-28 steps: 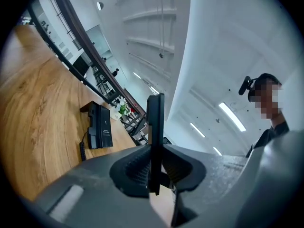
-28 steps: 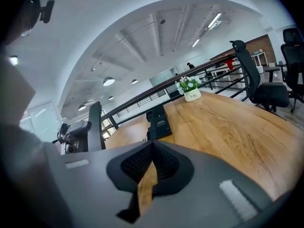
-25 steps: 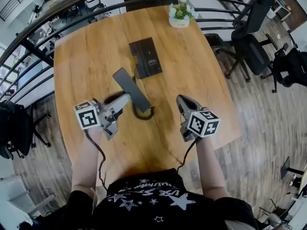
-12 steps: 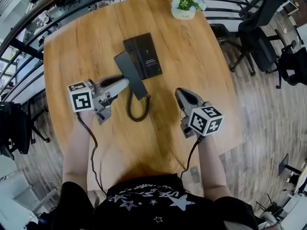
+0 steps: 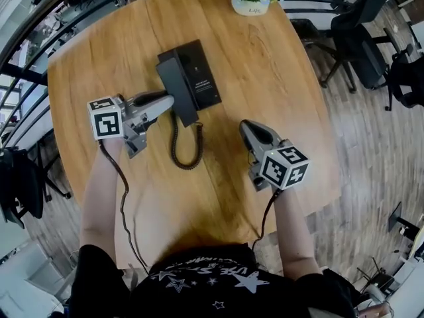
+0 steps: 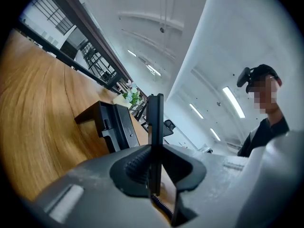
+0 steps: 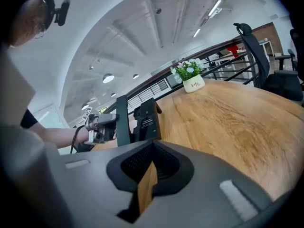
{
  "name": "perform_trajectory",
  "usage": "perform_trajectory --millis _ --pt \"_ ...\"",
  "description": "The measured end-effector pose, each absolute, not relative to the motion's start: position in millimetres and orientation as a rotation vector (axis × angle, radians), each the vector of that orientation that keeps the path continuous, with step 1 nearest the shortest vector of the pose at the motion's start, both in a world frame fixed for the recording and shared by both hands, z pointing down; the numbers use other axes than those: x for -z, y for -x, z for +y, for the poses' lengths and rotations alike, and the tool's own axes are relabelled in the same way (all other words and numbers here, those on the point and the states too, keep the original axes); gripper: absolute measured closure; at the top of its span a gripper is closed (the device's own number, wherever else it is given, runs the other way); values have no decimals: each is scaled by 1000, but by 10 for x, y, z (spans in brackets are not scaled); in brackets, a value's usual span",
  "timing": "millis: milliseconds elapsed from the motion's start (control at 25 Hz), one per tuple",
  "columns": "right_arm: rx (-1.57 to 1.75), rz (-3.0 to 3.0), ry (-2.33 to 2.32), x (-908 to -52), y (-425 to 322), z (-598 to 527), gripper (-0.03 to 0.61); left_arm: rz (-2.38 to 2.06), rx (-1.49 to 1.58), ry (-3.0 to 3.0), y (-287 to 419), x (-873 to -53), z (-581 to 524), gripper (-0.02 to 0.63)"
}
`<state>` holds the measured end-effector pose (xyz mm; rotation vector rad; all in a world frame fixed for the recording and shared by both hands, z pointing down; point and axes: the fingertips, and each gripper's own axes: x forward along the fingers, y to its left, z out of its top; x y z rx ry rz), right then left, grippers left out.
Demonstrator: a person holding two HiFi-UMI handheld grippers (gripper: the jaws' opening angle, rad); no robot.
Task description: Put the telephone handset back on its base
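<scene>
Seating looks the step in hand; left gripper [image 5: 169, 102] fingers clamp the handset [image 5: 177, 88], lying over the base [image 5: 204, 78] toward the bench's [image 5: 285, 111] far edge; right gripper [image 5: 251, 130] closed, empty (idle); next, probably align, lower, release.

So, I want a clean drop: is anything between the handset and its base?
Nothing visible. The left claw holds the handset right at the left side of the base; the coiled cord trails over the table toward the person.
</scene>
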<state>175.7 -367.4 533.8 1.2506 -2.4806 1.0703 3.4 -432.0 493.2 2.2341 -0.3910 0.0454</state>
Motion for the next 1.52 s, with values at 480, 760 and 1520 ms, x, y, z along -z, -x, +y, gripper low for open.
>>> perform_trajectory --millis 480,760,1520 --pt "-1109 -2473 -1252 -5470 -1728 -3744 577 -350 -63 -2235 -28 -5076 -4641 537" --pt "-1129 -2468 -1265 -5506 -1778 -3771 578 -356 -67 -2198 22 -5228 -4674 537" --pt "-1158 -2472 -1253 -5561 -1741 -3791 577 -494 -175 -2103 86 -5548 -4785 518"
